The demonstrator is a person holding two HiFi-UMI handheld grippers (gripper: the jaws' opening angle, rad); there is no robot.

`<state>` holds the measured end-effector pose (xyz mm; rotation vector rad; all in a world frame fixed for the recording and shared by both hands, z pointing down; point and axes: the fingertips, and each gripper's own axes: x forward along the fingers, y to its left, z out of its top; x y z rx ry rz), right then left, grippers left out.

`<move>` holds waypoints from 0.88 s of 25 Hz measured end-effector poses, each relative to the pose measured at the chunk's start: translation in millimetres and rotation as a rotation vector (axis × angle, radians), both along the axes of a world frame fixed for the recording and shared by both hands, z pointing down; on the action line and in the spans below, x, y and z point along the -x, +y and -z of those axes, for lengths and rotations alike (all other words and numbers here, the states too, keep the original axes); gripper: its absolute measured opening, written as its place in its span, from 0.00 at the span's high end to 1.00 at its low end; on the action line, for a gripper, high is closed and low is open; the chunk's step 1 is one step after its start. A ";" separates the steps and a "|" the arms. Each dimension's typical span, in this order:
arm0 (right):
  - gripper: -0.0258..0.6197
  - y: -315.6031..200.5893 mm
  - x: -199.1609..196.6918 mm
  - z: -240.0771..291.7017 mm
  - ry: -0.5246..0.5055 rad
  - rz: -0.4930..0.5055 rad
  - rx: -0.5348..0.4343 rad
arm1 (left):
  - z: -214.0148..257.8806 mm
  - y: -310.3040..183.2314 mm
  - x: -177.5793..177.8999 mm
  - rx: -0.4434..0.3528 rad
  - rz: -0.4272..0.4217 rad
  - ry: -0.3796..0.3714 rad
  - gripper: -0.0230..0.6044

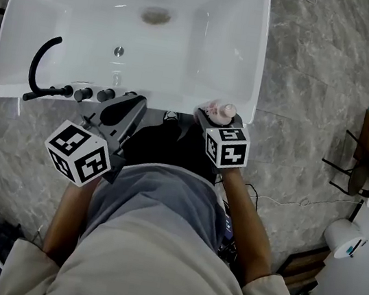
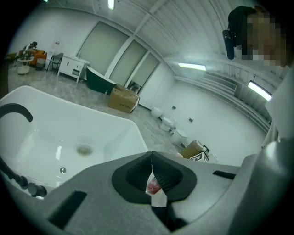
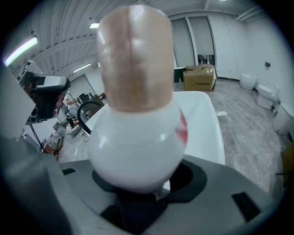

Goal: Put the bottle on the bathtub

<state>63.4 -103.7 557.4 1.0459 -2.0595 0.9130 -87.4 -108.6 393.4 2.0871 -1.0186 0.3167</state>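
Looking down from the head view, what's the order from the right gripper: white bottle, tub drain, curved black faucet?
1. White round bottle with pinkish cap, clamped in the right gripper.
2. Round drain, floor of the white bathtub, ahead-left.
3. Curved black faucet, far left rim.

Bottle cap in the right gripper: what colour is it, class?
Pale pinkish-beige cap on a white bottle; clearest in the right gripper view.

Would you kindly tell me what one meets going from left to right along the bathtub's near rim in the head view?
The black faucet → left gripper → bottle, held in the right gripper.
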 end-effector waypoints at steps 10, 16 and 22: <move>0.61 -2.3 1.1 -41.1 0.031 0.001 -0.011 | -6.4 9.2 2.0 0.031 0.015 -0.002 0.95; 0.61 -7.0 4.0 -58.4 0.041 -0.016 -0.007 | -8.3 11.0 3.9 0.037 0.023 -0.018 0.95; 0.61 -10.9 10.6 -75.9 0.062 -0.006 -0.028 | -10.4 12.9 6.2 0.041 0.026 -0.022 0.95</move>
